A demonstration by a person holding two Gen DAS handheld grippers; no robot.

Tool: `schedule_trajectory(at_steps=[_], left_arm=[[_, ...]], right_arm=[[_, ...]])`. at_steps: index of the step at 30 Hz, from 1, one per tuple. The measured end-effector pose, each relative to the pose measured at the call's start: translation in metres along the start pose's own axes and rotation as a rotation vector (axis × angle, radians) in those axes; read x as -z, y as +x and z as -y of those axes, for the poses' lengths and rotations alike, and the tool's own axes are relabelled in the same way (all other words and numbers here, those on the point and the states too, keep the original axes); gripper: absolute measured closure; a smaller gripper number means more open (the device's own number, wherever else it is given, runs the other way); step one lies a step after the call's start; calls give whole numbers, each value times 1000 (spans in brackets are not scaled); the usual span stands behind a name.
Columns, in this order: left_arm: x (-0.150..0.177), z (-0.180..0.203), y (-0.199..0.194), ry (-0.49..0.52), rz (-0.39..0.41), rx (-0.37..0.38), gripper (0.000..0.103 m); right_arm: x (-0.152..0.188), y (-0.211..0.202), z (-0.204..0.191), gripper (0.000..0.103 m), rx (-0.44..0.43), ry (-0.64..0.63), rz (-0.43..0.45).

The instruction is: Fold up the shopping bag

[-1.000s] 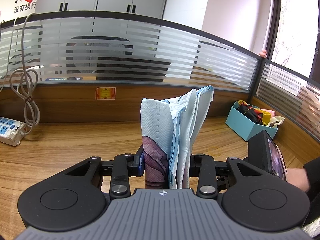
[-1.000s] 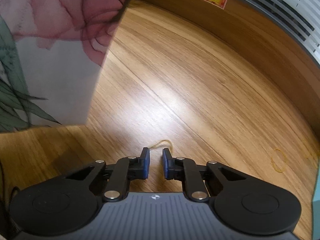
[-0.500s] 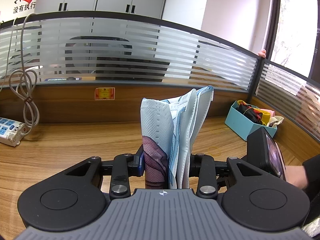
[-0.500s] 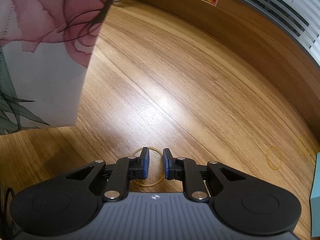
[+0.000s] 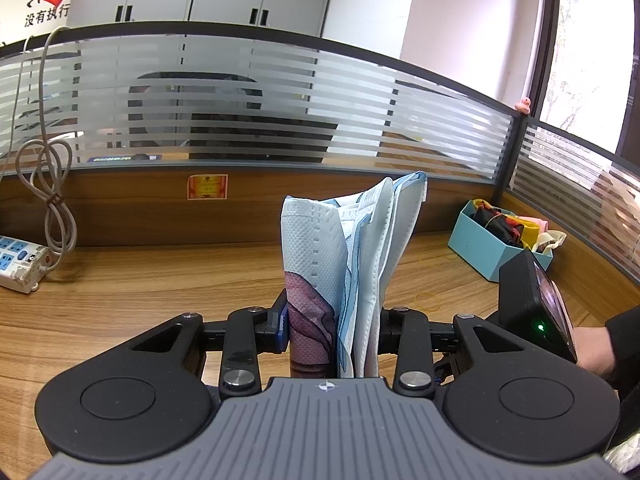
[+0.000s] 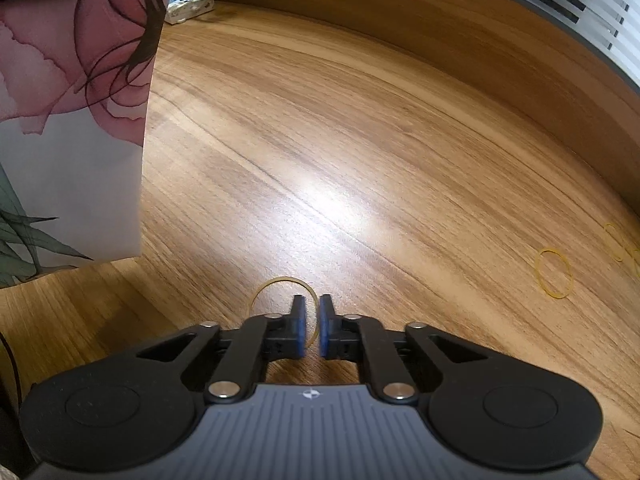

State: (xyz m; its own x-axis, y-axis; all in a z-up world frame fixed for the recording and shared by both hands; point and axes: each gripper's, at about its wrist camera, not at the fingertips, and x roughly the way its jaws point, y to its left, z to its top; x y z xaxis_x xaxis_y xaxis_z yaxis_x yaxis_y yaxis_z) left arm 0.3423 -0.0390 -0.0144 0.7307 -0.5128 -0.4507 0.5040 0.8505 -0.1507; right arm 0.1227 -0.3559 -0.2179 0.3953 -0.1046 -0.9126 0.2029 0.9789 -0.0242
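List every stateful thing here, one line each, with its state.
shopping bag: folded into a bundle, upright, clamped.
left gripper: shut on the bag.
right gripper: jaws just closed, pinching the rubber band on the desk.
spare rubber band: flat, untouched.
blue box: open, filled.

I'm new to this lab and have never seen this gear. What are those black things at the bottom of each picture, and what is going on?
Each black thing is a hand-held two-finger gripper with a camera looking along its fingers; a person carries one in each hand. In the left view, the left gripper clamps a folded shopping bag upright above a wooden desk. Behind lie a power strip and a blue box of folded cloth. The right view looks down: the right gripper has just been closing, its jaws nearly together over the edge of a rubber band. More rubber bands lie nearby.
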Motion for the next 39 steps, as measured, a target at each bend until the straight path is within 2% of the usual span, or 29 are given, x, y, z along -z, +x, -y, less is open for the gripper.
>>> schedule_trajectory(at_steps=[1, 16, 20, 24, 27, 33, 39], left_arm=[[0, 0, 0, 0, 0, 1, 65], [1, -2, -2, -9, 10, -4, 65], [2, -1, -2, -5, 6, -4, 65], [2, 1, -2, 5, -1, -4, 65], [2, 2, 0, 12, -5, -9, 65], [4, -2, 1, -1, -5, -30, 65], [5, -8, 4, -22, -12, -40, 65]], right_arm=[[1, -6, -3, 102, 5, 0, -1], [9, -42, -16, 103, 8, -37, 12], [7, -40, -20, 101, 10, -76, 4], [2, -34, -26, 100, -4, -166, 7], [-2, -27, -30, 88, 0, -271, 1], [-7, -19, -33, 88, -22, -433, -30], [-14, -16, -31, 90, -79, -478, -46]])
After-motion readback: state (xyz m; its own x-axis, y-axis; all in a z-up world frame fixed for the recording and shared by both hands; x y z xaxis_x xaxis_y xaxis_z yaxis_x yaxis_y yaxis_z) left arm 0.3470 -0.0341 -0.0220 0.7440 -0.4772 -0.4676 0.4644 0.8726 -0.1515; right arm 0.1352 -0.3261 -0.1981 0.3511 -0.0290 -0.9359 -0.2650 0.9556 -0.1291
